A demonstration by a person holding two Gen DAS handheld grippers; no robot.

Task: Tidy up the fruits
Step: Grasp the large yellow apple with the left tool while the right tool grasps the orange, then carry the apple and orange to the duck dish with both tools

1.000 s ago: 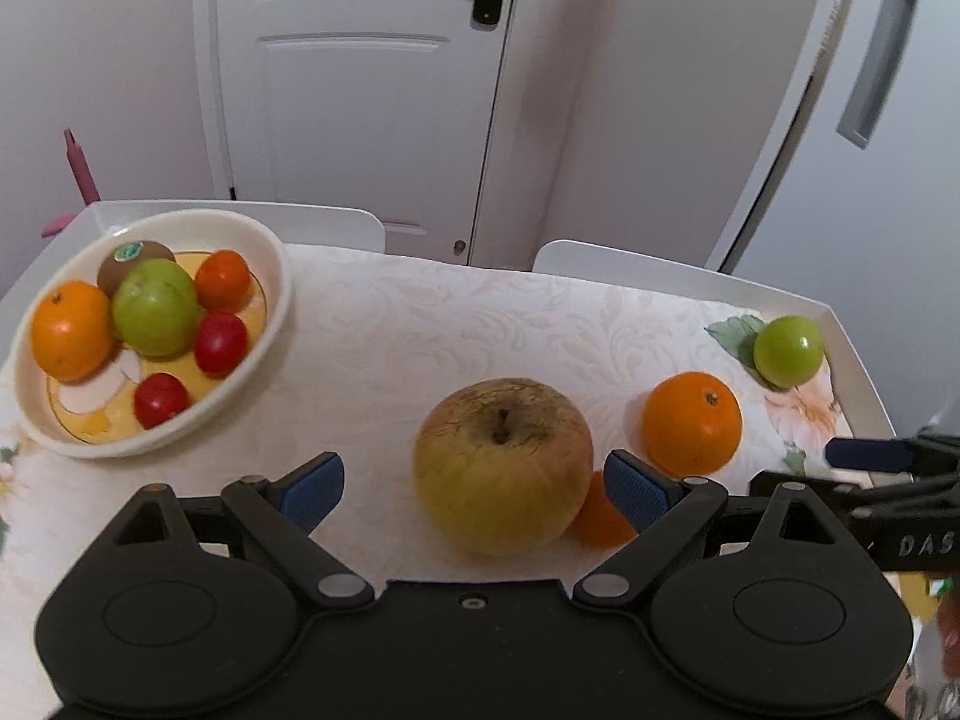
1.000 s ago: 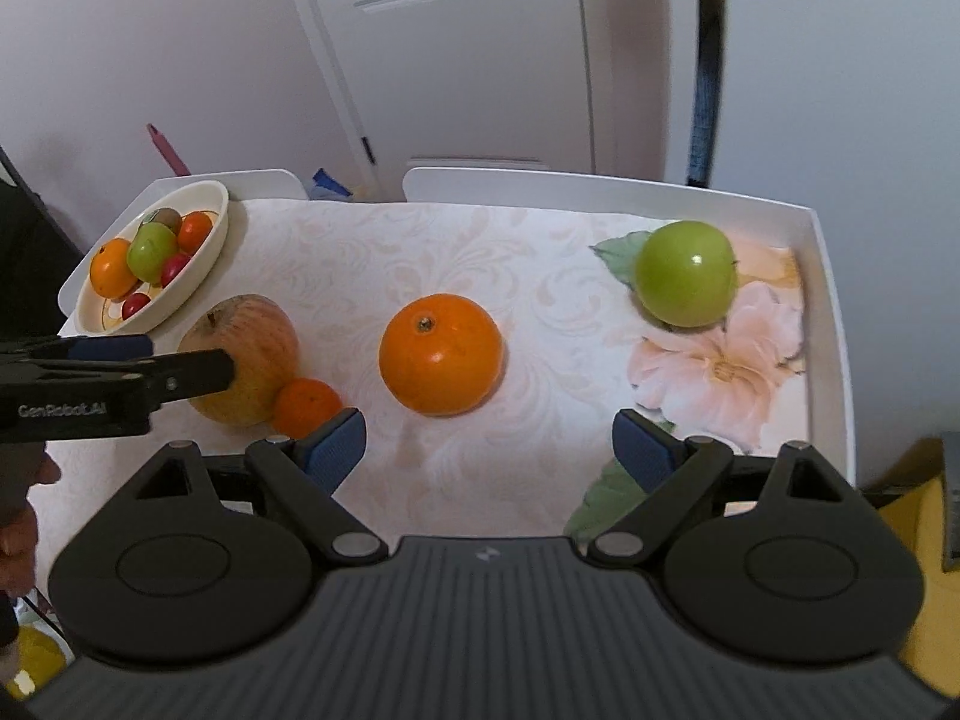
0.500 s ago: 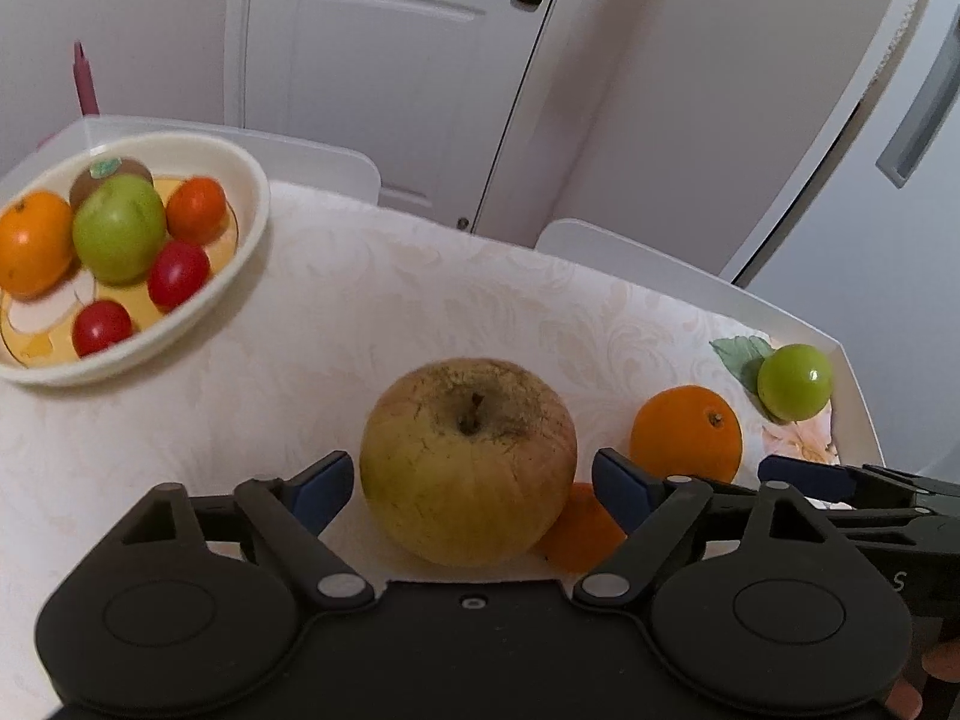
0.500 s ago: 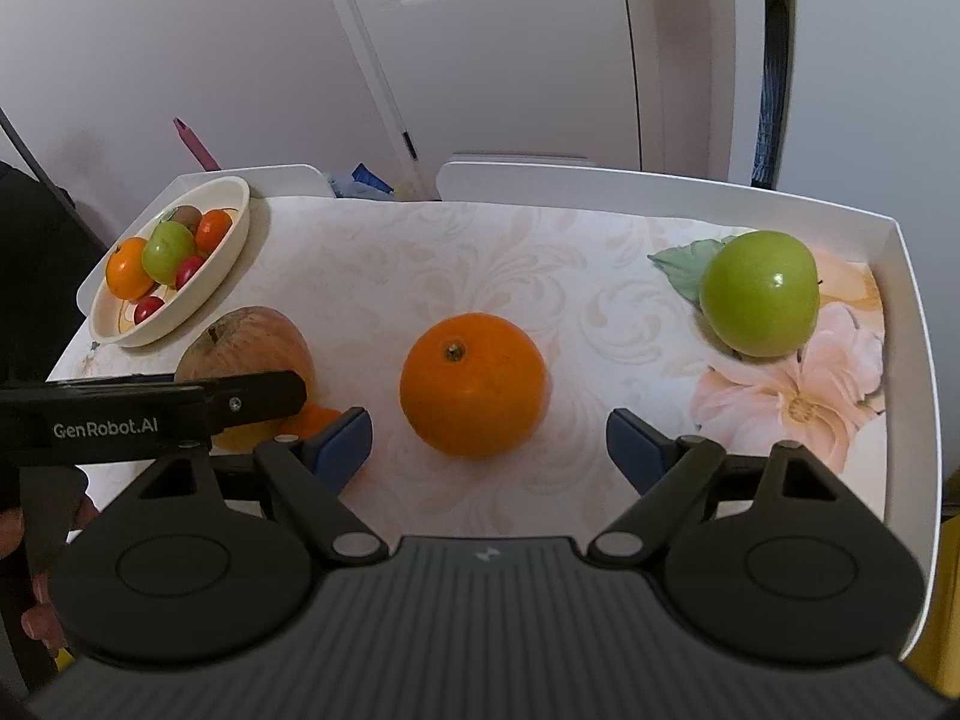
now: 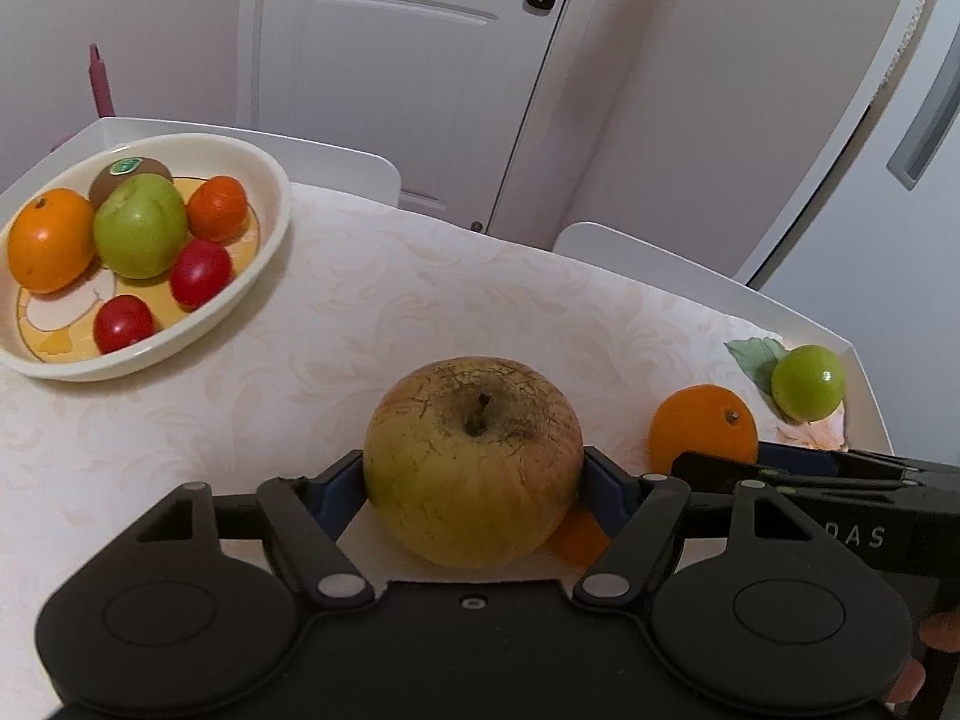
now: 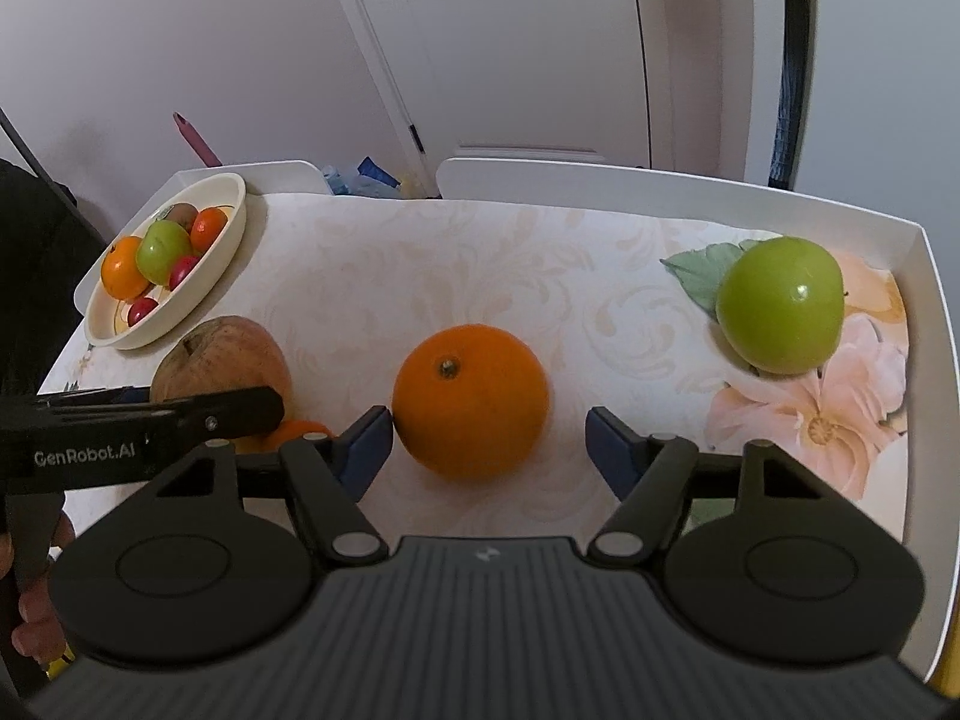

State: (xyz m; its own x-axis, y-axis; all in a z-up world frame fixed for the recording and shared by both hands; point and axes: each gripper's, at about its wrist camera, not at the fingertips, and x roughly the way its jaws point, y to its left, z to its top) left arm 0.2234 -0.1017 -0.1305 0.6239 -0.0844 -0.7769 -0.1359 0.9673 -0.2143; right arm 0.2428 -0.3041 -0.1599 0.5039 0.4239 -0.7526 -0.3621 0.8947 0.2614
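My left gripper has just been closing; its blue pads now sit against both sides of a large russet yellow-brown apple that rests on the pale patterned tablecloth. A small orange fruit peeks out just behind the apple's right side.

My right gripper has also just been closing, with a round orange between its blue pads: the left pad is at the peel, while a gap shows at the right pad, so it has no grip.

A shiny green apple lies well to the right on the cloth's printed flowers. At far left, a cream oval bowl holds an orange, a green apple, small red fruits and a kiwi with a green sticker I cannot read.

White lettering on the left gripper's side reads "GenRobot.AI".
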